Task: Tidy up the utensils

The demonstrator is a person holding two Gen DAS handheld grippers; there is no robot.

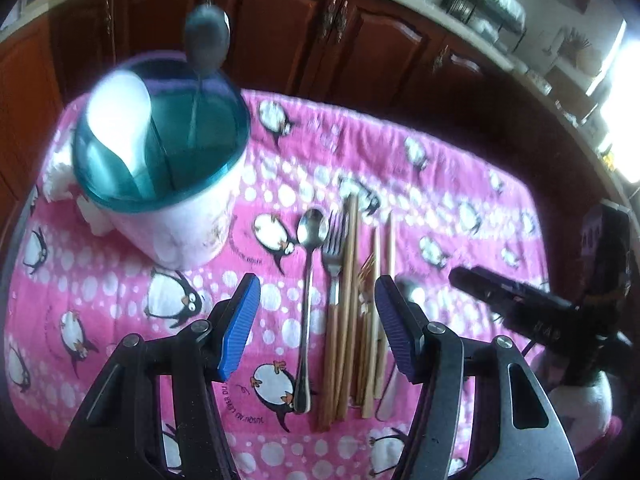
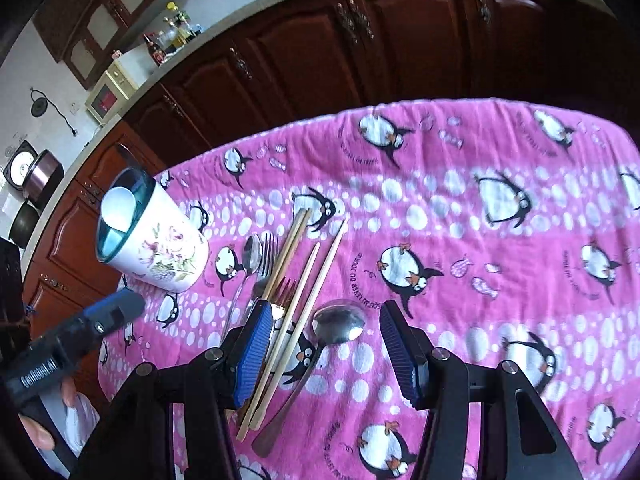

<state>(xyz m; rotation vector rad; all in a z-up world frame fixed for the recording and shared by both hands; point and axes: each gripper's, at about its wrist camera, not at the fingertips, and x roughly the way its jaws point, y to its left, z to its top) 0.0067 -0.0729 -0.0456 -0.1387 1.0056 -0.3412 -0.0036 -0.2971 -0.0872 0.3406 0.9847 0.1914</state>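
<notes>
Left gripper (image 1: 318, 328) hangs jaws apart, empty, over the row of steel and wooden-handled utensils (image 1: 344, 300) lying on the pink penguin-print cloth (image 1: 440, 208). Right gripper (image 2: 326, 350), jaws apart, straddles the large steel spoon (image 2: 339, 325). The floral white holder cup (image 1: 176, 220) stands left.

A home kitchen: dark wooden cabinets (image 2: 360, 52), countertop (image 2: 224, 28) with bottles (image 2: 176, 32).
</notes>
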